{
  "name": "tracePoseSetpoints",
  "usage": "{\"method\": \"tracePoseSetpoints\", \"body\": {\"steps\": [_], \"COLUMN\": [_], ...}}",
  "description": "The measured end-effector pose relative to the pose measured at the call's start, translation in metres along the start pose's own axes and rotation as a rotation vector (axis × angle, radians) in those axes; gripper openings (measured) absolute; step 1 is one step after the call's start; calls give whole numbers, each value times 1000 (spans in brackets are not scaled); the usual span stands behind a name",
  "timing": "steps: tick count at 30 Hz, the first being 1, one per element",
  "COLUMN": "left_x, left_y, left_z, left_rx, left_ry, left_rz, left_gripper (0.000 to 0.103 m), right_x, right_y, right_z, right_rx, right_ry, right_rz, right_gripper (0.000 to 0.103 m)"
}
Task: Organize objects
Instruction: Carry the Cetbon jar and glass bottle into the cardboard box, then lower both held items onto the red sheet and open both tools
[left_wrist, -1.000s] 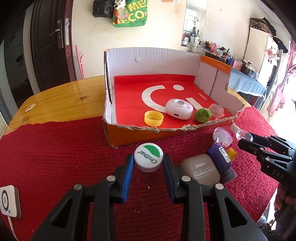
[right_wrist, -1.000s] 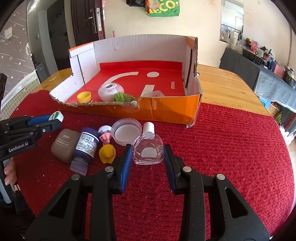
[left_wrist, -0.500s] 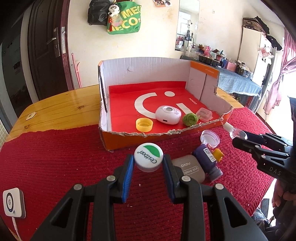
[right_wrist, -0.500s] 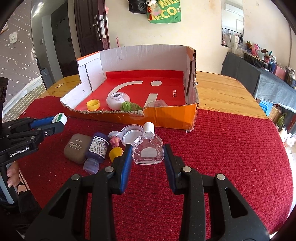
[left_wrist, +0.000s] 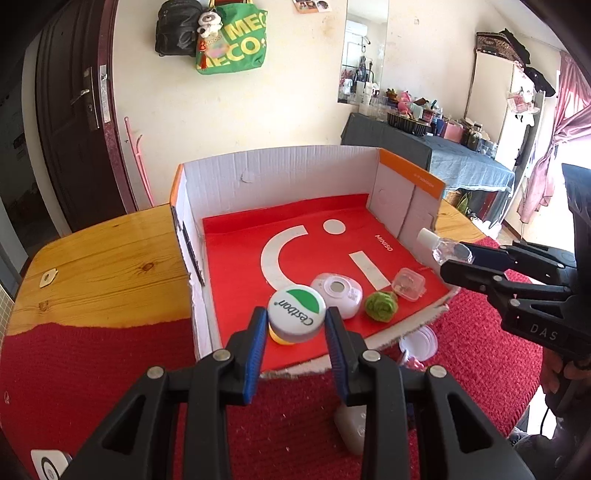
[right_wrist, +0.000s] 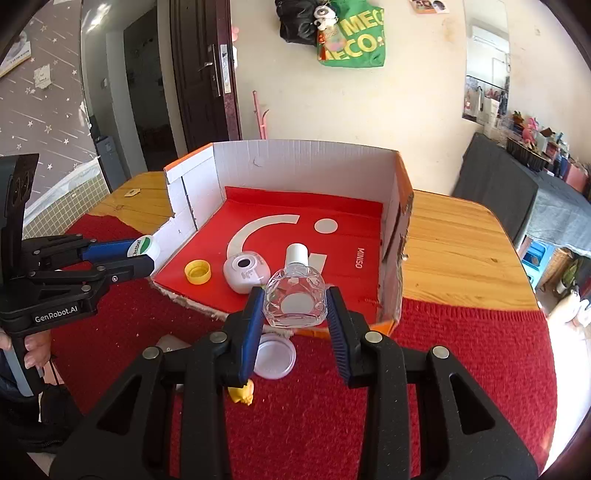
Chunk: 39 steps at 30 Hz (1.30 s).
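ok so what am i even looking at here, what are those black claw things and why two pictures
No robot here: a person holds a hand-held gripper in each hand, with a wide-angle camera on each looking along its fingers. So each picture is one gripper's own view, and each also catches the other gripper at its edge.

The left gripper is shut on a white jar with a green and white lid. The right gripper is shut on a small clear bottle with a white cap.

Both hang over a cardboard box on a red cloth. In the box lie a yellow cap, a white round case and a green ball.
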<state>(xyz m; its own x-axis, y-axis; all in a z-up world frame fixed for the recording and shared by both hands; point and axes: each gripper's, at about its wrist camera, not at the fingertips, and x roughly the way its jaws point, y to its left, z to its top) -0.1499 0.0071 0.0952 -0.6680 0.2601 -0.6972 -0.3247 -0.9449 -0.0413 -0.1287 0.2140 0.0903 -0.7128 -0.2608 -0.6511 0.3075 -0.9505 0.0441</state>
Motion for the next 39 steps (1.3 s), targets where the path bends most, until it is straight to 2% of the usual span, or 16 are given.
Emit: {"method": "tracePoseSetpoints", "body": {"steps": [6,10,17,22,24,26,31,39], "left_x": [45,68,88,101,102,104,109,112], "left_y": [15,20,20,24,22,21,15,15], "left_z": [24,26,27,30,31,31,29,30], "left_rx": [8,24,65,67,87,91,121,116], "left_ry": [102,162,217,273,274,287,325,337], "left_rz": [-12,-16,-25,-48,-42,-73,-91,-104], "left_gripper": [33,33,33,33,33,33,33,34], "right_x": [60,91,118,128,128,127,131,128], "right_y": [-10,-14,-19,-23,-23,-23,-25,-27], "right_z": [33,38,38,36,36,35,35,34], "right_rx": [-36,-45,-42,-42,-44,-51,-56,-65], "right_ry": [144,231,331,373,381,386,407,411], "right_rz": [31,46,72,77,82,81,88,89], "right_gripper": [32,32,32,32,32,32,32,32]}}
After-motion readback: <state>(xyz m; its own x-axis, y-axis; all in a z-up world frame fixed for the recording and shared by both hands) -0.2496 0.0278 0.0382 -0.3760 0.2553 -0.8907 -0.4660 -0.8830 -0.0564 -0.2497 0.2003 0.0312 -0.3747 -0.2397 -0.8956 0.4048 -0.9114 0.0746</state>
